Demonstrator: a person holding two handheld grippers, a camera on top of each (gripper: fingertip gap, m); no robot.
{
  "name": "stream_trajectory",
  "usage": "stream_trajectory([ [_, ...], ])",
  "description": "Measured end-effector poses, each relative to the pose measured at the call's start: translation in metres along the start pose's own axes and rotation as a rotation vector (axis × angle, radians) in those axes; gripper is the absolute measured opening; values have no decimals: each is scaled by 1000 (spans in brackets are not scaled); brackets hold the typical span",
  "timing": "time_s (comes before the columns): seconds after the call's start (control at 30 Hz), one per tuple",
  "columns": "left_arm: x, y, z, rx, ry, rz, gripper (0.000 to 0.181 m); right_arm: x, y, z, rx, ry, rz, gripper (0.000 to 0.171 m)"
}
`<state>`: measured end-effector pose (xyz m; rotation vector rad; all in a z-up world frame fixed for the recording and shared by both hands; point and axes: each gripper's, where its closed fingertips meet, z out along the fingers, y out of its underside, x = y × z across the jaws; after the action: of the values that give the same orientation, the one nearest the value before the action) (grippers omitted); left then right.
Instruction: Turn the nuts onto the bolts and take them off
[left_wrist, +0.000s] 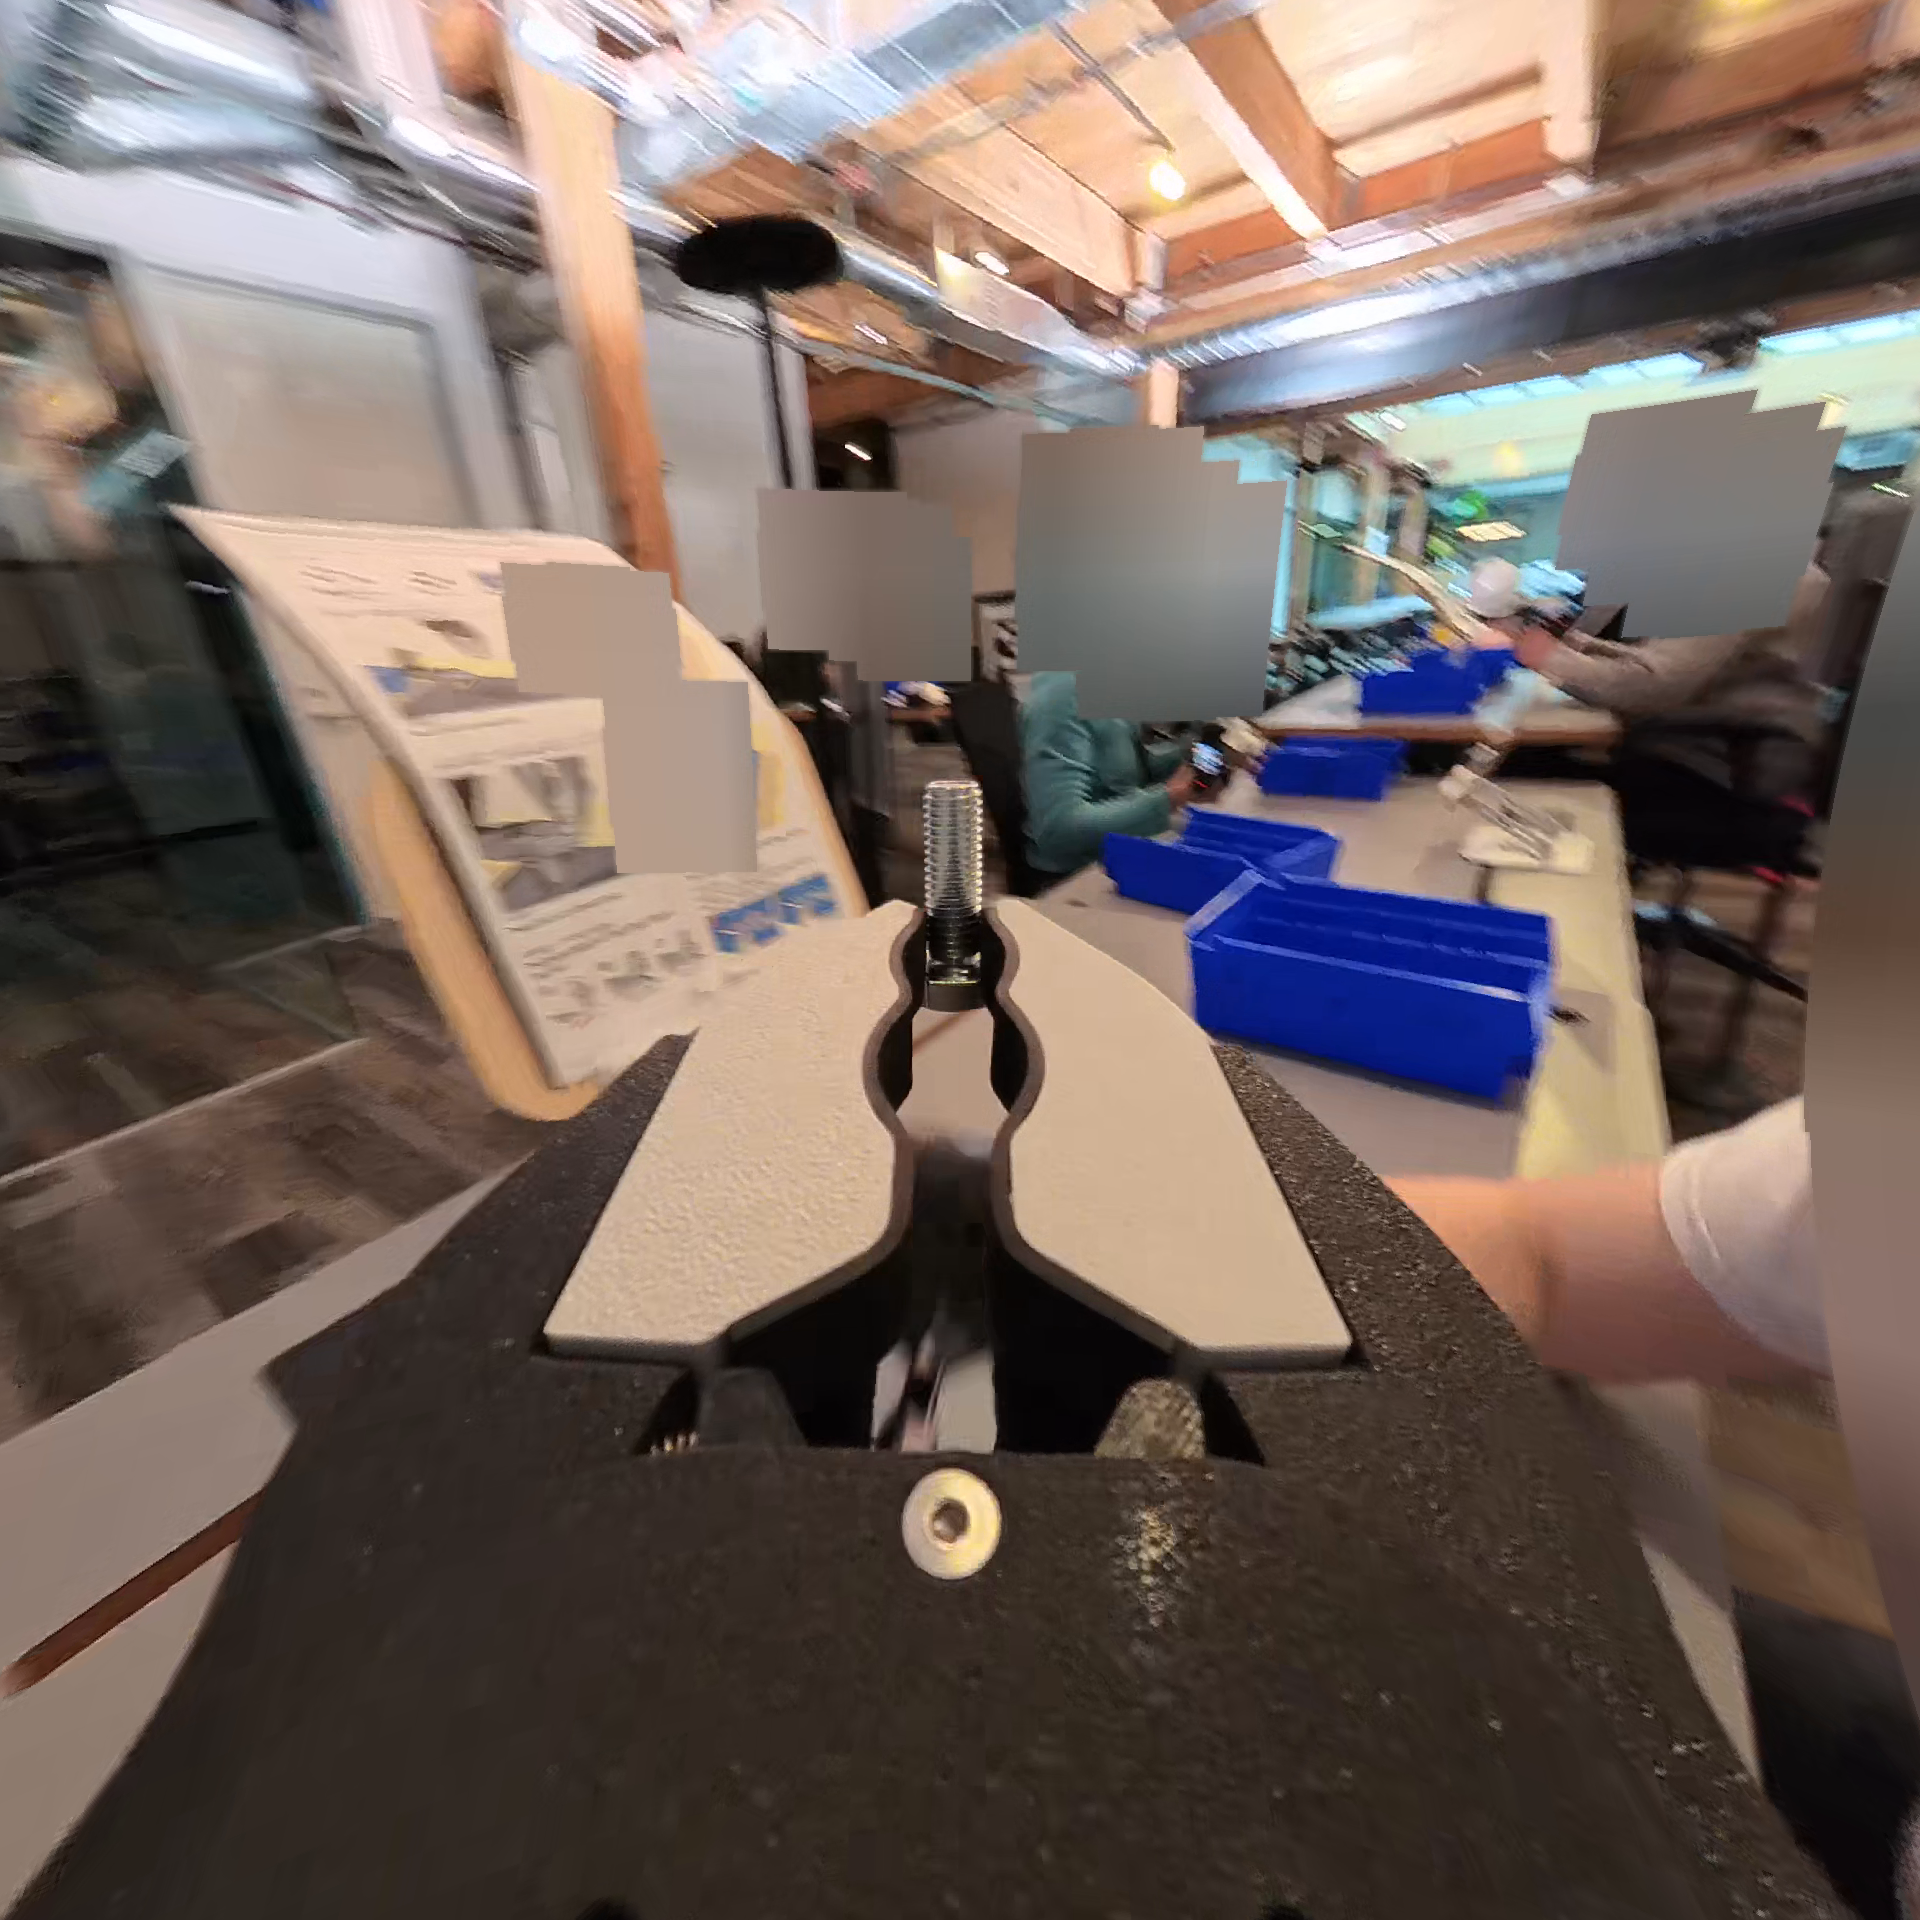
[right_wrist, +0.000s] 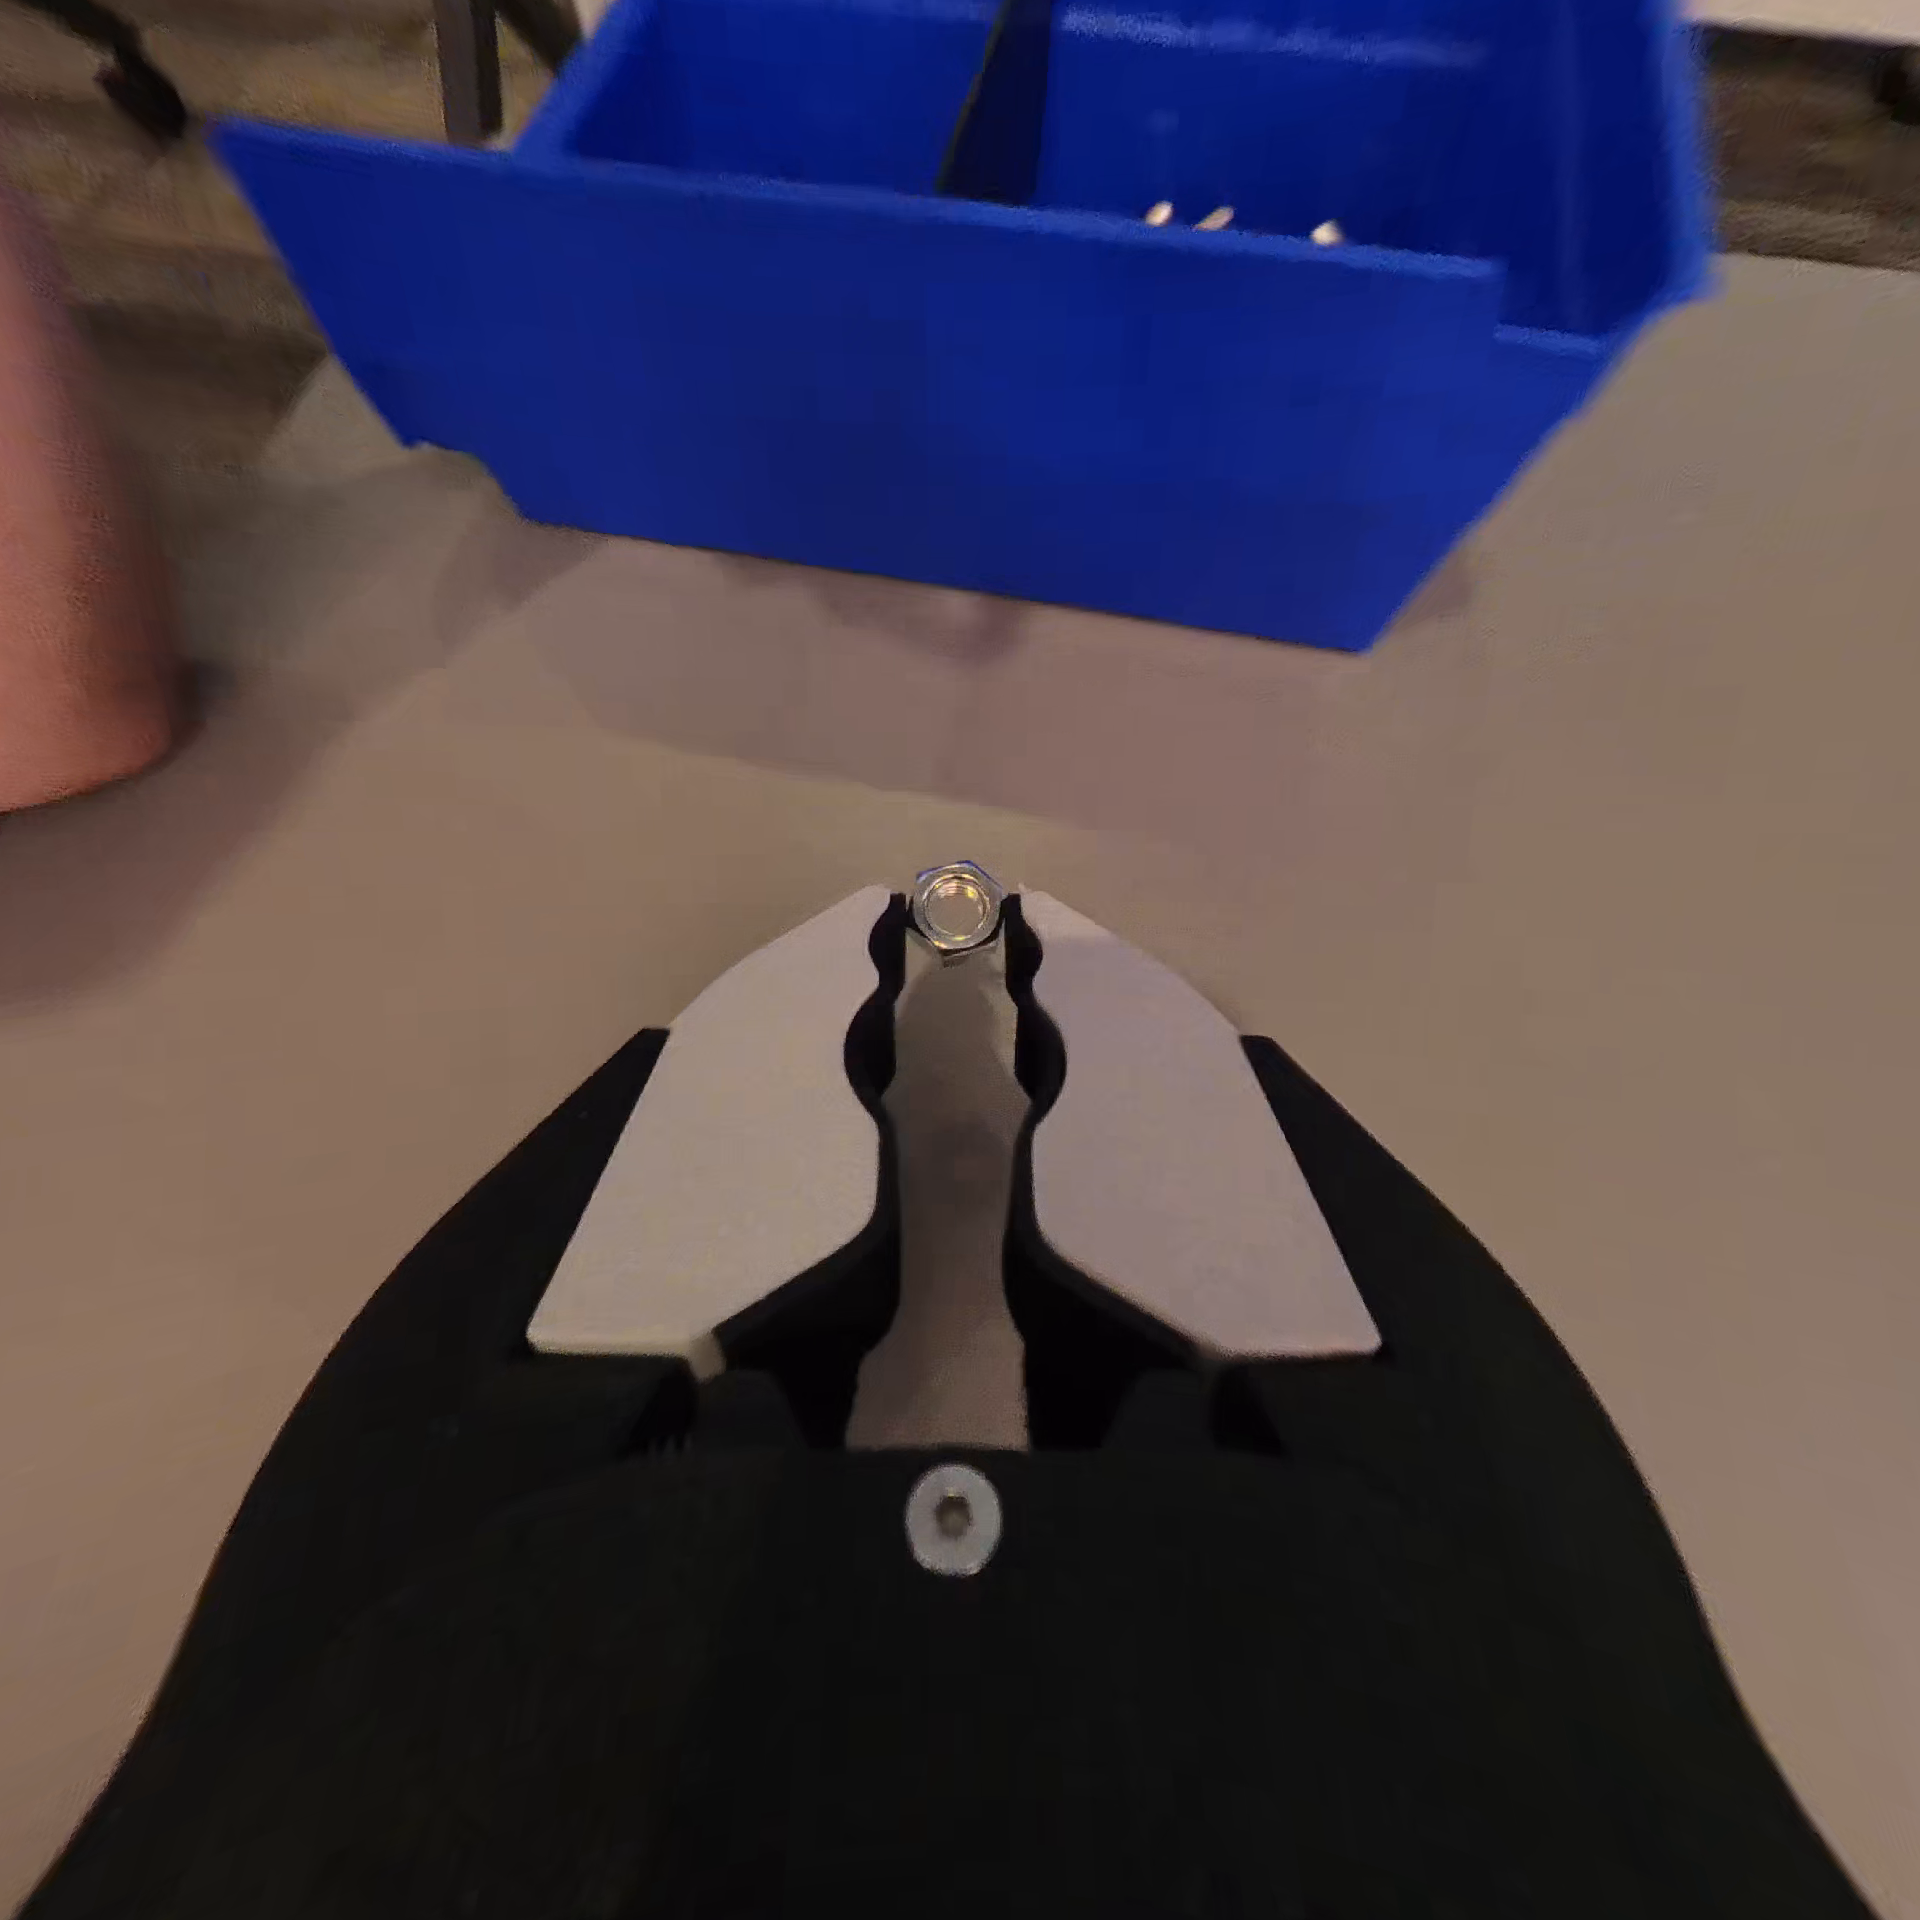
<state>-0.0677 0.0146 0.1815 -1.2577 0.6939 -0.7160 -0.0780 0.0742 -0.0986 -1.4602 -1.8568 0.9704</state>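
Note:
In the left wrist view my left gripper (left_wrist: 953, 951) is shut on a silver bolt (left_wrist: 953, 852). It grips the bolt near its head, and the threaded shaft sticks out past the fingertips, raised well above the table. In the right wrist view my right gripper (right_wrist: 954, 920) is shut on a silver hex nut (right_wrist: 956, 906) at the very fingertips, with the threaded hole facing the camera, above the grey table (right_wrist: 1455, 935). Neither gripper shows in the other's view.
A blue divided bin (right_wrist: 935, 416) stands on the table just beyond the right gripper, with a few silver bolts (right_wrist: 1216, 218) in its right compartment. More blue bins (left_wrist: 1371, 987) sit on the table (left_wrist: 1403, 831) at the right. People sit behind, and an arm (left_wrist: 1558, 1268) reaches in from the right. The grippers' ends are close to 30 cm from one another.

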Motion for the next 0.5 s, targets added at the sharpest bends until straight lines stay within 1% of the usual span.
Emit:
stream_trajectory([
  [0.1,17,15,32,-53,114,-17,9,-10,-1,-86,88,81,35,17],
  [0.17,32,24,53,-76,187,-14,9,-20,-12,-144,135,123,23,17],
  [0.23,49,34,72,-106,259,-18,9,-38,-36,-198,193,126,-26,17],
  [0.3,65,42,86,-130,323,-23,9,-57,-68,-241,231,113,-94,17],
  [0.33,72,45,91,-141,351,-31,9,-67,-83,-258,231,103,-135,17],
  [0.4,84,49,99,-147,402,-48,9,-85,-107,-278,197,76,-221,17],
  [0.5,98,53,104,-158,472,-60,9,-107,-128,-286,102,14,-316,17],
])
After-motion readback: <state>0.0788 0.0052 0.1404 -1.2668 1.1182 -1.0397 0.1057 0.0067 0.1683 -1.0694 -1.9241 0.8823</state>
